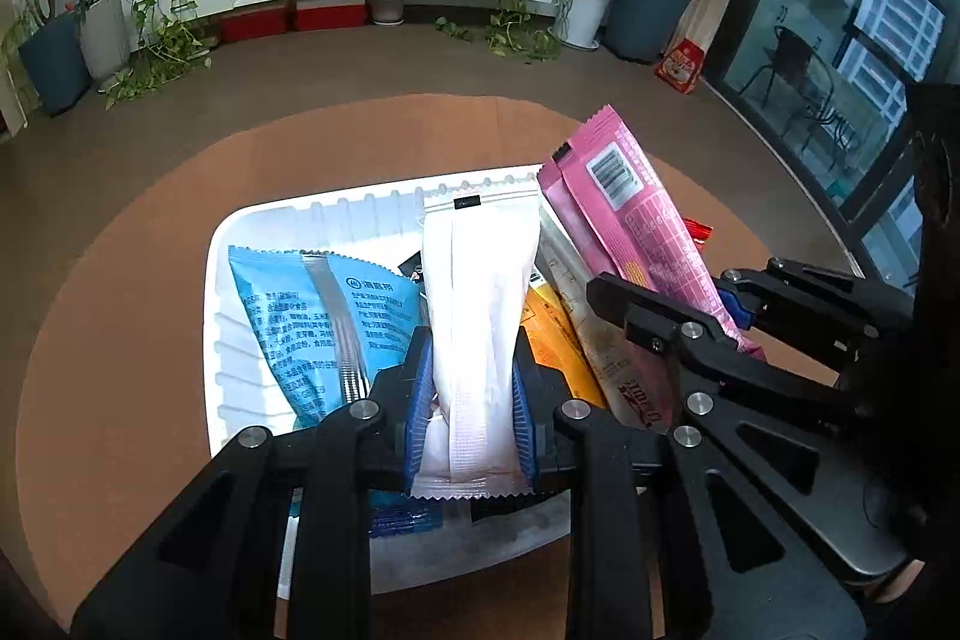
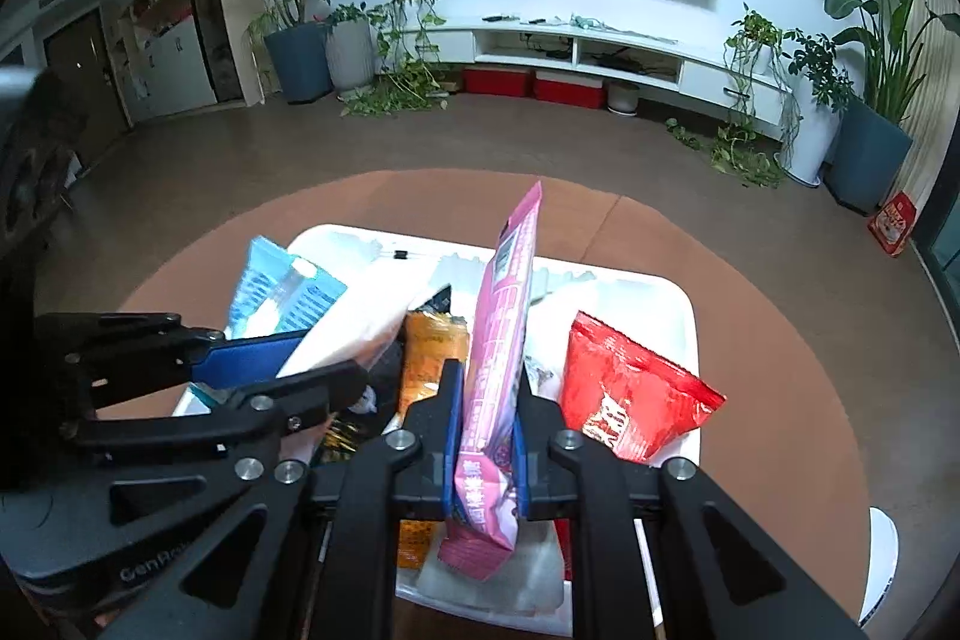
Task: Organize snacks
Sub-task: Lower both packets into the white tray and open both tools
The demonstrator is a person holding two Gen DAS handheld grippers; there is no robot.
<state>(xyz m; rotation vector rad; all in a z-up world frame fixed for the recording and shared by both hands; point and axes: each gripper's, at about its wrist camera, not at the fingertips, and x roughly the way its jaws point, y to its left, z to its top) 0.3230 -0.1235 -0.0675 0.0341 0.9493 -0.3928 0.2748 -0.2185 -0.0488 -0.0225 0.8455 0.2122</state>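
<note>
A white tray (image 1: 252, 220) sits on a round brown table and holds several snack packets. My left gripper (image 1: 471, 388) is shut on a white packet (image 1: 477, 292), held upright over the tray. My right gripper (image 2: 486, 418) is shut on a pink packet (image 2: 504, 316), also upright over the tray; it shows in the left wrist view (image 1: 630, 214) too. A blue packet (image 1: 318, 316), an orange packet (image 2: 429, 358) and a red packet (image 2: 630, 394) stand in the tray. The left gripper (image 2: 312, 370) appears at the left of the right wrist view.
The round brown table (image 1: 120, 280) stands on a dark floor. Potted plants (image 2: 300, 40), a white TV bench (image 2: 600, 46) and a wall TV are far behind. A red bag (image 2: 894, 223) leans by the window. A white object (image 2: 882, 562) lies at the table's right edge.
</note>
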